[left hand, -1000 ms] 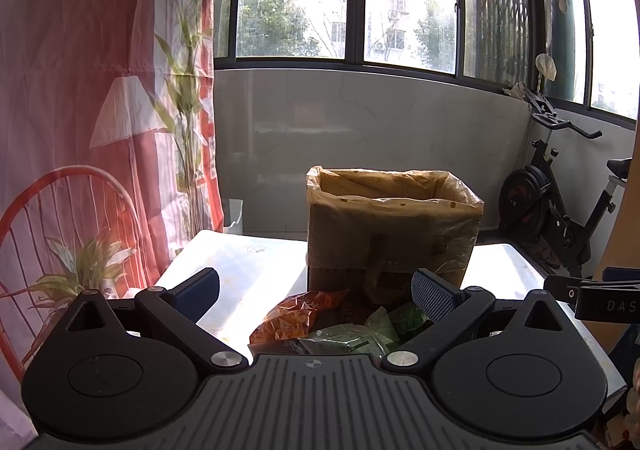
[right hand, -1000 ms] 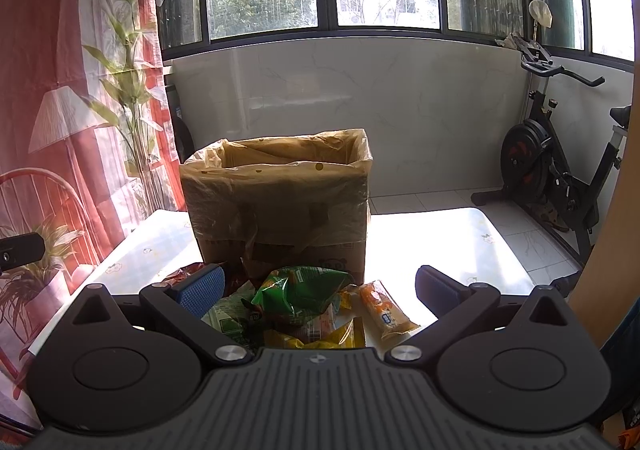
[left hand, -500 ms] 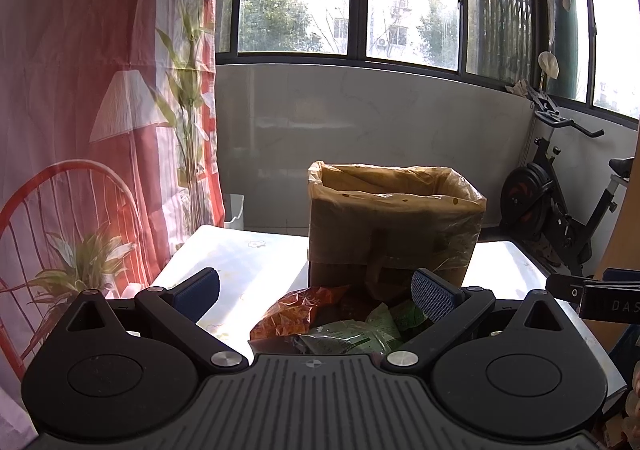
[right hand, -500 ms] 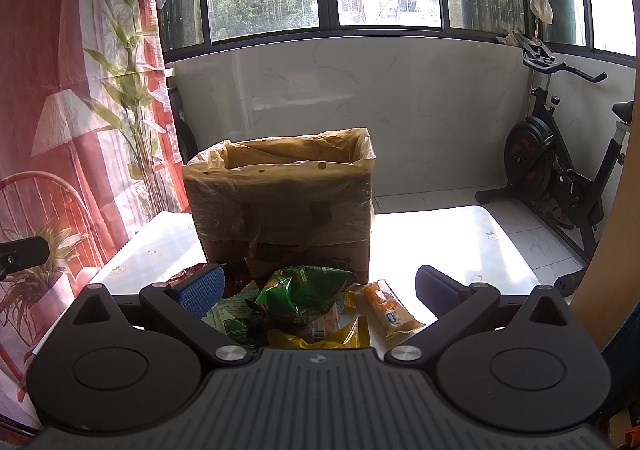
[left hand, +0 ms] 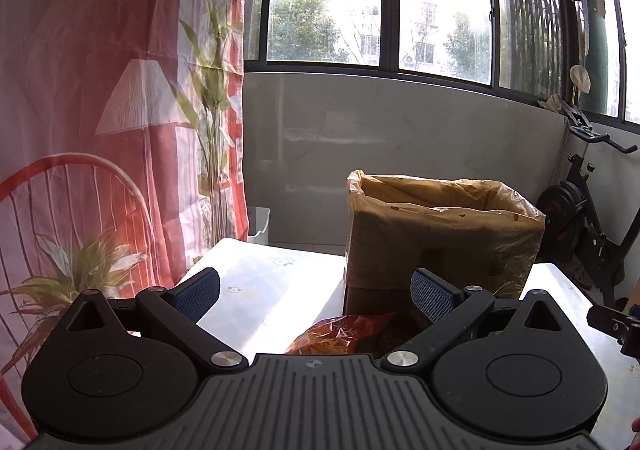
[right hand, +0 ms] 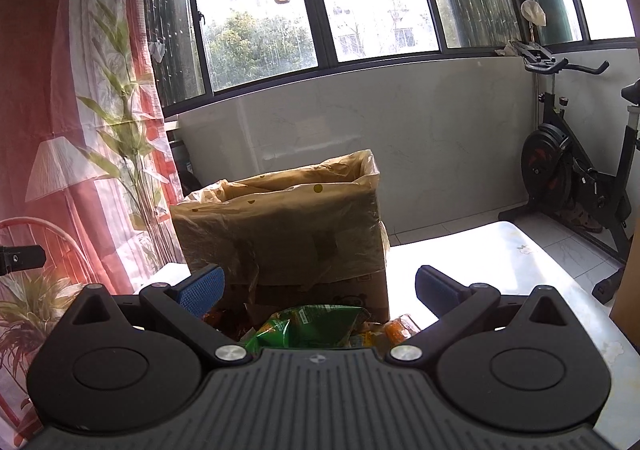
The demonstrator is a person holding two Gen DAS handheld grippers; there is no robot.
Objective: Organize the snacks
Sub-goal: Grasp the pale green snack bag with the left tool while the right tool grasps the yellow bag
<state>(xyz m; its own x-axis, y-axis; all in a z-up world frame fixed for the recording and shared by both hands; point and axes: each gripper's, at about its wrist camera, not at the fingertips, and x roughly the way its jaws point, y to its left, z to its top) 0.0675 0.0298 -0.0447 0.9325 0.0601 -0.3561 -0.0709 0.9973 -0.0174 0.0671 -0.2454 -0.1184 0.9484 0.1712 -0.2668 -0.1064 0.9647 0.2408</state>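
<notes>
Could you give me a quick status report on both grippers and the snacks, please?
Left gripper open, empty. Right gripper open, empty. Snacks piled on the table before the lined box, none grasped. Nothing in the way.

Both hand-held grippers (left hand: 316,290) (right hand: 318,288) now higher.
</notes>
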